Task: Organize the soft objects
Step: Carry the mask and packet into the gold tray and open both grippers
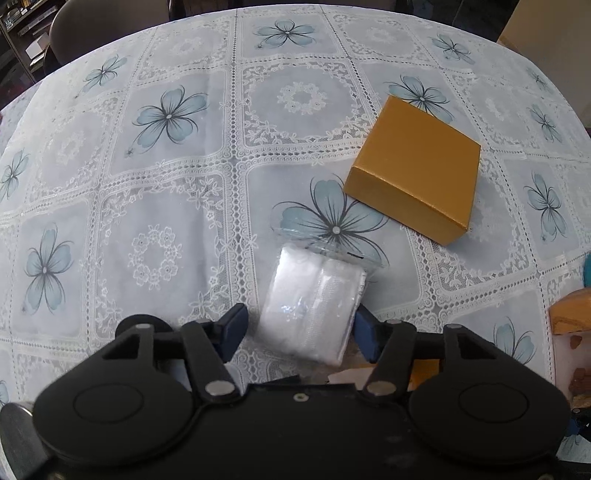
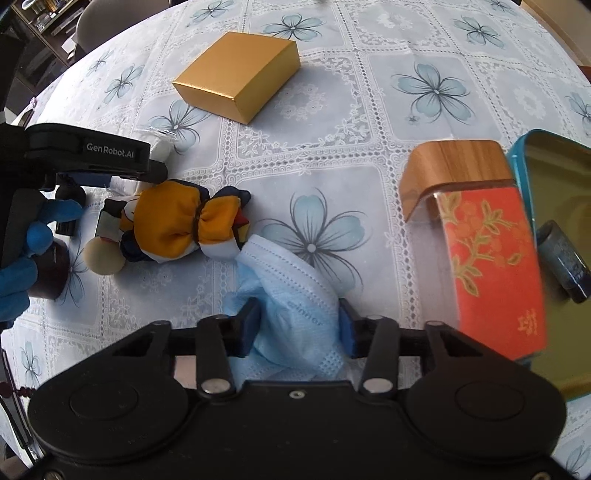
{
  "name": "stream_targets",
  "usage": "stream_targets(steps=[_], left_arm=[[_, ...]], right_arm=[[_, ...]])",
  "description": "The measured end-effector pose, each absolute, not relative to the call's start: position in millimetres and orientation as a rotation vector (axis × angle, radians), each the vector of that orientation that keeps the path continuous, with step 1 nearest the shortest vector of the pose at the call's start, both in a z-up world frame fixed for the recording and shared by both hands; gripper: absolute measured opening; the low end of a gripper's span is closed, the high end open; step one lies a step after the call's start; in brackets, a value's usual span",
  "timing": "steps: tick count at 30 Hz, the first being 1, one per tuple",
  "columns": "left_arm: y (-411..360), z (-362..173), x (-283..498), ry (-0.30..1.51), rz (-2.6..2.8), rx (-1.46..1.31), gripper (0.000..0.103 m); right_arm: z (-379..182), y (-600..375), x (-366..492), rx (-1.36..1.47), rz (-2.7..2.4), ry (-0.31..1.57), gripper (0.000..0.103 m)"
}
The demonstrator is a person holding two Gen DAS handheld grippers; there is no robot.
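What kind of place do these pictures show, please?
Most likely a home dining room: a table under a lace-pattern floral tablecloth, a chair pushed against its far edge, and a shelf unit with household items behind it.

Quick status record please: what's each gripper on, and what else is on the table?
left gripper: open around clear-wrapped white packet, left pad apart
right gripper: fingers against blue face mask, grip unclear
near mask: orange cloth toy
closed: gold box
right side: red floral box, teal tin
surface: floral tablecloth
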State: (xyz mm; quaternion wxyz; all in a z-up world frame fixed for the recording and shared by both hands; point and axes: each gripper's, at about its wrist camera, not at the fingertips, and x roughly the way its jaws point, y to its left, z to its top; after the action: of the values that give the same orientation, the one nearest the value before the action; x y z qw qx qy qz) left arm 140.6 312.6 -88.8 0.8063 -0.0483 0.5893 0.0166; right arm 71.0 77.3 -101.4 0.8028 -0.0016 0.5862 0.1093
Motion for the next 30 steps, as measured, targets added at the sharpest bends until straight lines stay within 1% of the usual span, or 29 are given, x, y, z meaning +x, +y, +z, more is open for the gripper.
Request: stream_targets(steps=[1,7,14,22,27,30], left_arm=[[312,-87,139,1.262,0.037,-0.109,0.051],[306,-62,121,1.235,0.057,-0.108,0.049],[303,-25,80,1.192,0.044,-0.172,0.049],[289,-1,26,1.194,0.031,-0.192,0.049],[267,6,2,1.217,0.018,-0.187,0.049],[240,11,-5,1.216,-0.011,-0.171,0.049]], right_arm=[[-98,76,69,-0.002,0.231,1.251,0.038],[-76,59,56,0.068,0.237,1.214,0.036],[-53,44,33,0.144,0.277,1.18,0.036],[-36,33,5,0.159,0.337,1.146,0.036],[-30,10,-10,0.179,0.333,1.132,0.036],[-25,-12,-17,0.196,0.309,1.12,0.036]])
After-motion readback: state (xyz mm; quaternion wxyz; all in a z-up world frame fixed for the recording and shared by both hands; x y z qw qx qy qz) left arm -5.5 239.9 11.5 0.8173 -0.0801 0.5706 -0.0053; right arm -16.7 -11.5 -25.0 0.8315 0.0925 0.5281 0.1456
